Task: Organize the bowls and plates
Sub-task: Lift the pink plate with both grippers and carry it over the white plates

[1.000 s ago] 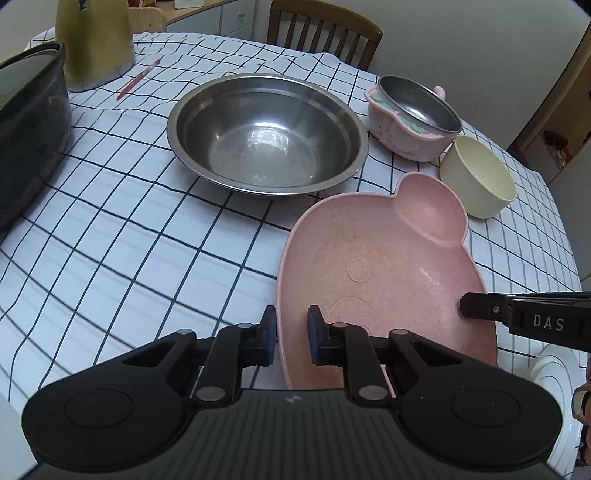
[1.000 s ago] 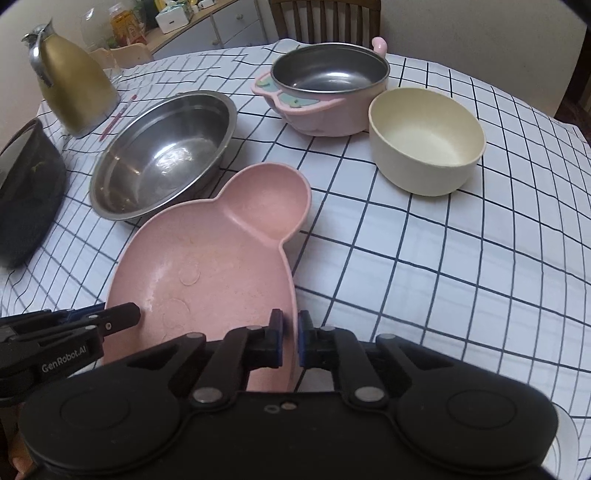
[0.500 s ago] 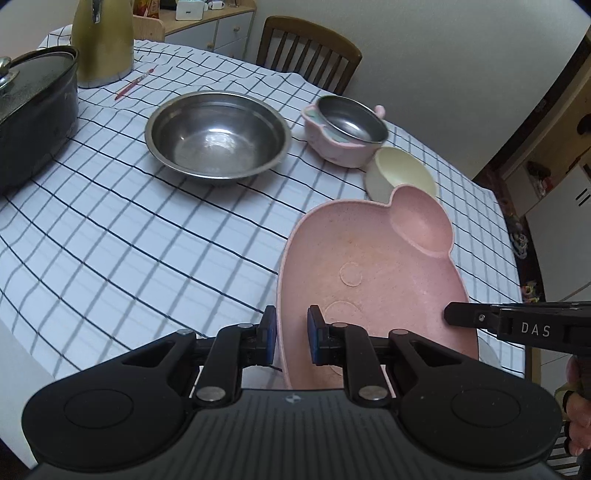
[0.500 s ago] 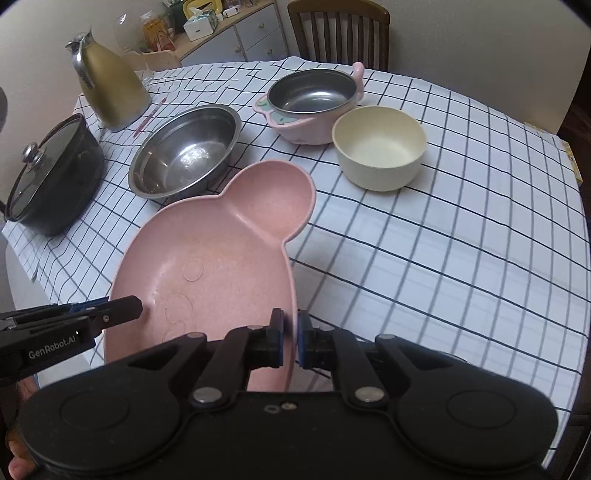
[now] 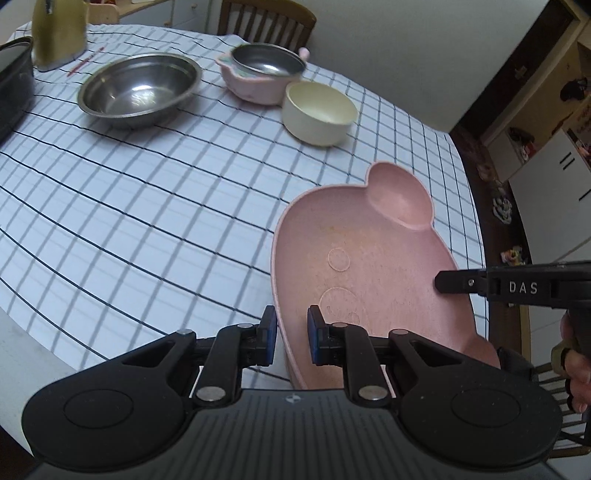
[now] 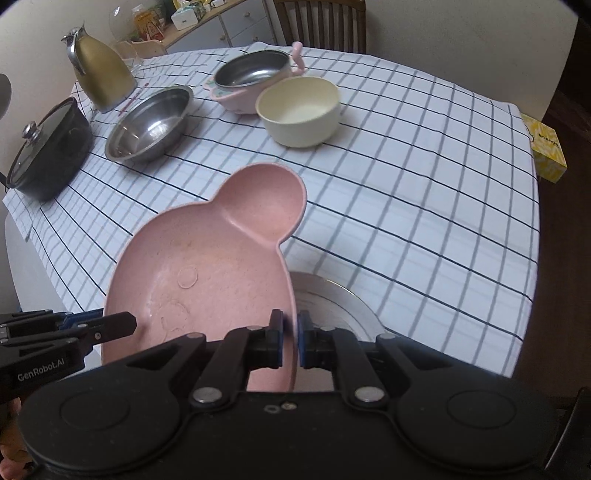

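A pink bear-shaped plate (image 5: 369, 258) is held in the air above the near right edge of the table. My left gripper (image 5: 291, 334) grips its left rim, and my right gripper (image 6: 290, 338) grips its right rim; the plate also shows in the right wrist view (image 6: 207, 266). Both are shut on the plate. A silver-rimmed plate (image 6: 332, 306) lies on the table under the pink plate's right side. Farther back stand a cream bowl (image 6: 299, 110), a pink-cased steel bowl (image 6: 251, 77) and a wide steel bowl (image 6: 151, 125).
A black lidded pot (image 6: 48, 147) and a gold kettle (image 6: 99, 70) stand at the far left of the checked tablecloth (image 6: 406, 184). A yellow box (image 6: 546, 151) sits past the table's right edge. A wooden chair (image 5: 266, 18) stands behind the table.
Both grippers have lifted the pink plate off the table and carried it back and to the right, away from the steel bowl, to above the silver-rimmed plate.
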The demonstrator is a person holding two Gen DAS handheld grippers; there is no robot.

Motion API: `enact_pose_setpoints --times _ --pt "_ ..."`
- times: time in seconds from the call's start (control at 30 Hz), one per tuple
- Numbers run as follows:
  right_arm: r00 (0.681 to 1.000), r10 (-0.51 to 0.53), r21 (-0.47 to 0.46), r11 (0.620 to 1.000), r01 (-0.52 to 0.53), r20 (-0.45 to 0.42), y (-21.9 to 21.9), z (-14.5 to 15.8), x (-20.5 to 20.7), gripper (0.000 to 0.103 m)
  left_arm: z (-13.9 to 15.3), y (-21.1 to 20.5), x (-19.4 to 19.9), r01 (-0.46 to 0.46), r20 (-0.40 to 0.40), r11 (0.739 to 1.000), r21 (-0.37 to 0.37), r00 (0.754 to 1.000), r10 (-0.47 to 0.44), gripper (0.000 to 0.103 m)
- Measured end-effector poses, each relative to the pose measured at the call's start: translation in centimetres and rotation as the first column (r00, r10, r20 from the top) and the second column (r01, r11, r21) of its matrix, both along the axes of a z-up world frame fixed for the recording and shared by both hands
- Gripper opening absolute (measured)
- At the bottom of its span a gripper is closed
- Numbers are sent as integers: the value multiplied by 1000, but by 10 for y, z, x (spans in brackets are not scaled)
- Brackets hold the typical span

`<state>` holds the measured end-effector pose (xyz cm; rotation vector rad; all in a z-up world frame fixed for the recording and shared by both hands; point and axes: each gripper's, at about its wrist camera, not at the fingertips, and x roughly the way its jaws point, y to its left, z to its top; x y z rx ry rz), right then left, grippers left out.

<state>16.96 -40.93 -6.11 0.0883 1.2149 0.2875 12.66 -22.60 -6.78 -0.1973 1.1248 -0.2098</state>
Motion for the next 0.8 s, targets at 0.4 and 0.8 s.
enact_pose_setpoints --times 0.4,0.8 --pt "1000 8 -36 999 -9 -21 -41 -21 -14 9 -27 -51 -11 54 -22 996 69 998 -52 17" --pt "998 62 -78 995 -60 19 -47 -35 -13 9 -46 -66 -7 82 -49 991 102 996 -77 17"
